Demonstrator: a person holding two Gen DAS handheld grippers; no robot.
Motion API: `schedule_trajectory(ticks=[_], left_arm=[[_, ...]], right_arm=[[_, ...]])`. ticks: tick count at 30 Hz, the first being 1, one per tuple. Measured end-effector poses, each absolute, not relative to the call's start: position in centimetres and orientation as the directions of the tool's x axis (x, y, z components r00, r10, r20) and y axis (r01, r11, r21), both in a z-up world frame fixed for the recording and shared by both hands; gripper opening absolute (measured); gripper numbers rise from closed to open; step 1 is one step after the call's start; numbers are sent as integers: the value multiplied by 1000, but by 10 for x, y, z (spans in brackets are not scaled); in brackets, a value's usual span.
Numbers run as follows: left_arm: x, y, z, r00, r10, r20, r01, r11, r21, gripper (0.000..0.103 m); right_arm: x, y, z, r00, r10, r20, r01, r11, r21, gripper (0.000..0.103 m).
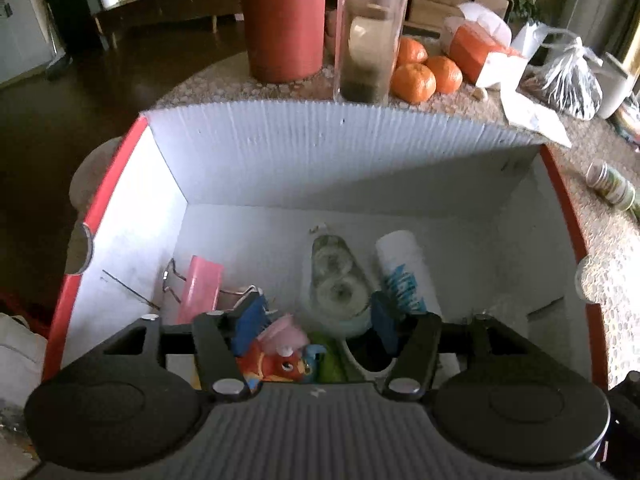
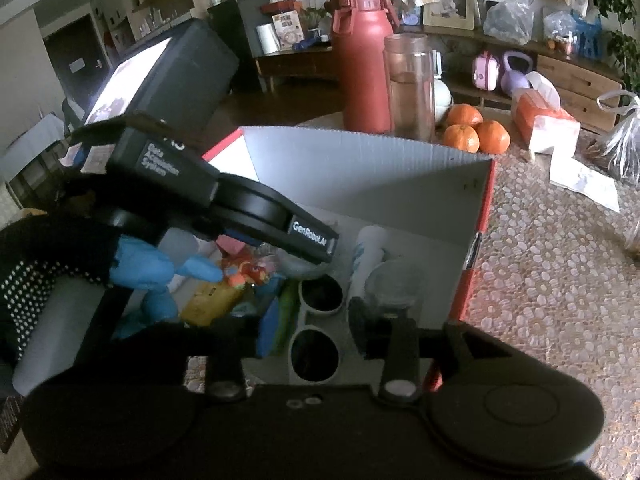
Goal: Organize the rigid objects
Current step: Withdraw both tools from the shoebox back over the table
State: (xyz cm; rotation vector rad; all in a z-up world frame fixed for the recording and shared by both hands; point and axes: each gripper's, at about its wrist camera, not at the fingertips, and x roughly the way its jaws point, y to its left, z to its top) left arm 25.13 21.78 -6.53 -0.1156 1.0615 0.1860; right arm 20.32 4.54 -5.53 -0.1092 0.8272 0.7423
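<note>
A white cardboard box [image 1: 280,152] with red outer sides holds several small items. In the left wrist view my left gripper [image 1: 316,322] is inside it, open, its blue pads [image 1: 250,320] apart. A red, pink and blue toy [image 1: 280,356] lies just below the pads, near the left one. Beyond are a clear tape dispenser [image 1: 336,280], a white tube [image 1: 404,272] and a pink binder clip [image 1: 200,288]. My right gripper [image 2: 316,332] is open above white sunglasses [image 2: 316,320] in the box's [image 2: 360,160] near corner. The left gripper's body [image 2: 280,224] and a blue-gloved hand [image 2: 160,268] hang over the toy [image 2: 244,274].
Behind the box stand a red bottle [image 1: 284,20] and a clear glass bottle [image 1: 368,32], with oranges [image 1: 420,72] and a tissue pack [image 1: 480,52] beside them. A small jar [image 1: 612,184] lies on the pebbled tabletop [image 2: 560,260] to the right. A plastic bag [image 1: 568,84] sits far right.
</note>
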Motion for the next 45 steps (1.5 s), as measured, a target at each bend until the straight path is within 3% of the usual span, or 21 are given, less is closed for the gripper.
schedule_trajectory(ticks=[16, 27, 30, 33, 37, 45], left_arm=[[204, 201, -5, 616, 154, -772, -195, 980, 40, 63], [177, 175, 23, 686, 112, -719, -137, 990, 23, 73], [170, 165, 29, 703, 89, -705, -110, 994, 16, 80], [166, 155, 33, 712, 64, -699, -78, 997, 12, 80], [161, 139, 36, 721, 36, -692, -42, 999, 8, 81], [161, 104, 36, 719, -50, -693, 44, 999, -26, 86]], right_arm=[[183, 15, -26, 486, 588, -646, -632, 748, 205, 51], [173, -19, -12, 520, 587, -621, -603, 767, 220, 65], [170, -30, -8, 529, 588, -611, -596, 771, 226, 75], [166, -40, -4, 537, 595, -598, -595, 770, 232, 91], [161, -53, 2, 559, 595, -577, -591, 774, 225, 101], [159, -95, 5, 605, 580, -546, -556, 798, 233, 103]])
